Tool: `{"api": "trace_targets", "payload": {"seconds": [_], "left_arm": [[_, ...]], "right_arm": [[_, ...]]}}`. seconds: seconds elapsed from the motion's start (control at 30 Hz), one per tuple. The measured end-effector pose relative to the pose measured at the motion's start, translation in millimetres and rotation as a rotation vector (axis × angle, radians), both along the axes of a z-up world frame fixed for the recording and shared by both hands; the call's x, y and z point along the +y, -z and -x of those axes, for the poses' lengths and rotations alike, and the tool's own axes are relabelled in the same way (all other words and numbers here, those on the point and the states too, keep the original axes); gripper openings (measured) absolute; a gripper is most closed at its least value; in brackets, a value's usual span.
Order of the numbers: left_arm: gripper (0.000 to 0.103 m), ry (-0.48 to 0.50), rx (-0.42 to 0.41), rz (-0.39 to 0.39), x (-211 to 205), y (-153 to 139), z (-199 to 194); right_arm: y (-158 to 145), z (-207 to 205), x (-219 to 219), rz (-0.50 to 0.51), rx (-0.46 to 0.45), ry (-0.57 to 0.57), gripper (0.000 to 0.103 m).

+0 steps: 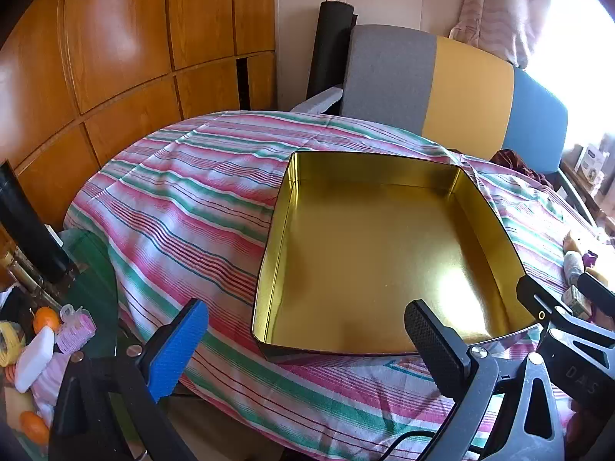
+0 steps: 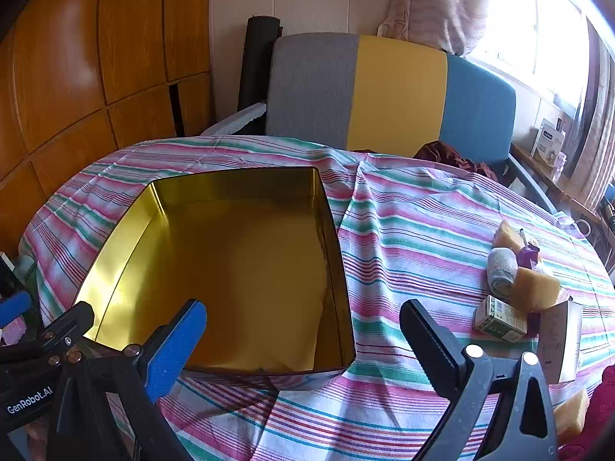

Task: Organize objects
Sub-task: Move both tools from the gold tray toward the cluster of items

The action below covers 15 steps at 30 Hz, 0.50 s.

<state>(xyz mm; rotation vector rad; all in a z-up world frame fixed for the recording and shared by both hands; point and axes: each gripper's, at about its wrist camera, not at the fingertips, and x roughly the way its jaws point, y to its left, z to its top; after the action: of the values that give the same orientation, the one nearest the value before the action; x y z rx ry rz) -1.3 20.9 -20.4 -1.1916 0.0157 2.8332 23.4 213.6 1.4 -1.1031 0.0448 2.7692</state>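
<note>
Gold tin [image 2: 246, 269] sits open, empty, mid-table on striped cloth [image 2: 403, 230]; I read it as destination for loose items.

Small clutter, namely sponge blocks [image 2: 536, 288], rolled bandage [image 2: 501, 271] and green carton [image 2: 499, 319], is bunched right of tin, well apart from it, on right gripper's side.

Left gripper [image 1: 307, 342] jaws spread, nothing between, hovering at tin's near edge.

Right gripper [image 2: 303, 342] jaws also spread, empty, near tin's near right corner.

I judge sorting not yet begun; right one better placed to fetch.
</note>
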Motion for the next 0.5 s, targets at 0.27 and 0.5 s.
{"api": "trace_targets", "payload": {"seconds": [0.27, 0.5], "left_arm": [[0.103, 0.003, 0.008, -0.002, -0.6, -4.4, -1.5], [0.103, 0.006, 0.021, -0.004, -1.4, -7.7, -3.4]], "right_arm": [[-5.2, -4.8, -1.6, -0.017, 0.013, -0.005, 0.103], [-10.8, -10.4, -2.4, -0.008, 0.032, -0.008, 0.103]]}}
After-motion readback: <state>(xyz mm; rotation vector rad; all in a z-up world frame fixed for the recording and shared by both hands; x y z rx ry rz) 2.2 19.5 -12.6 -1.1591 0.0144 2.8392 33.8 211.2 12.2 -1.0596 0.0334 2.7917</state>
